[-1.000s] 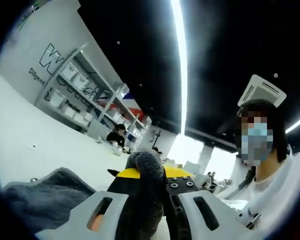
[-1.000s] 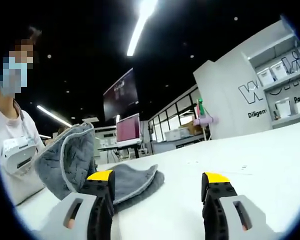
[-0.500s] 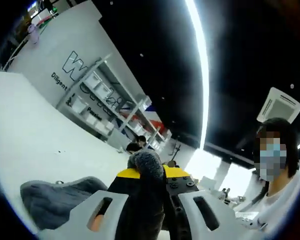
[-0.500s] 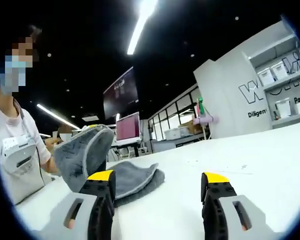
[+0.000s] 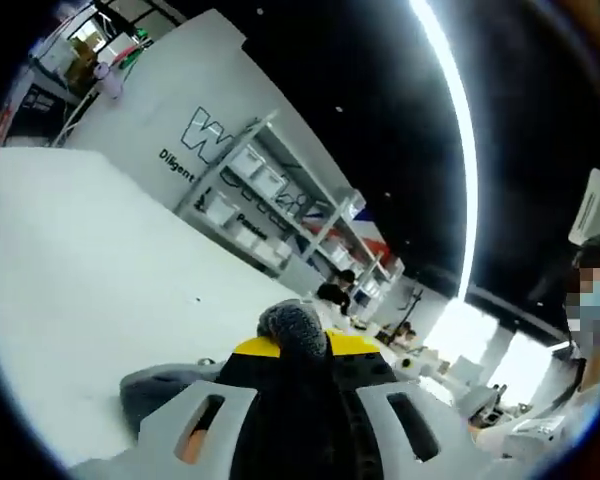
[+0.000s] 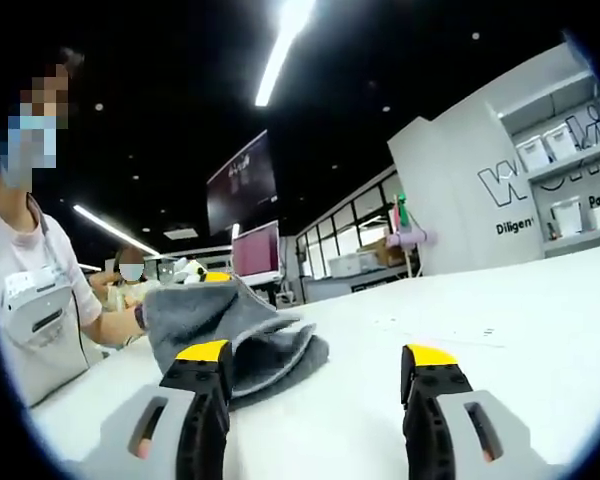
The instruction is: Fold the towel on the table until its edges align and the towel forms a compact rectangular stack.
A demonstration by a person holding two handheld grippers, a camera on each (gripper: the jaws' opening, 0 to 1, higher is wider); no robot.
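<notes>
One grey towel (image 6: 235, 335) lies on the white bench (image 6: 500, 330), partly doubled over: one flap is raised and carried across the lower layer, which rests flat on the surface. The left tool (image 5: 298, 352) holds this flap, its yellow-tipped jaws pressed together on a bunched corner of the cloth that rises between them; the rest of the towel shows as a grey fold at the lower left of the left gripper view. The right tool (image 6: 315, 375) stands with its jaws wide apart and nothing between them, low over bare bench just beside the towel's near edge.

Progress, as judged: a fold is under way but not finished. The carried flap has yet to be laid down, the edges are not aligned, and the cloth forms a loose mound, not a compact rectangle. Setting down, squaring, and probably at least one further fold appear to remain.

Count: one towel, one bench, two tools. A shelving unit (image 5: 265, 205) with white bins stands against the back wall.
</notes>
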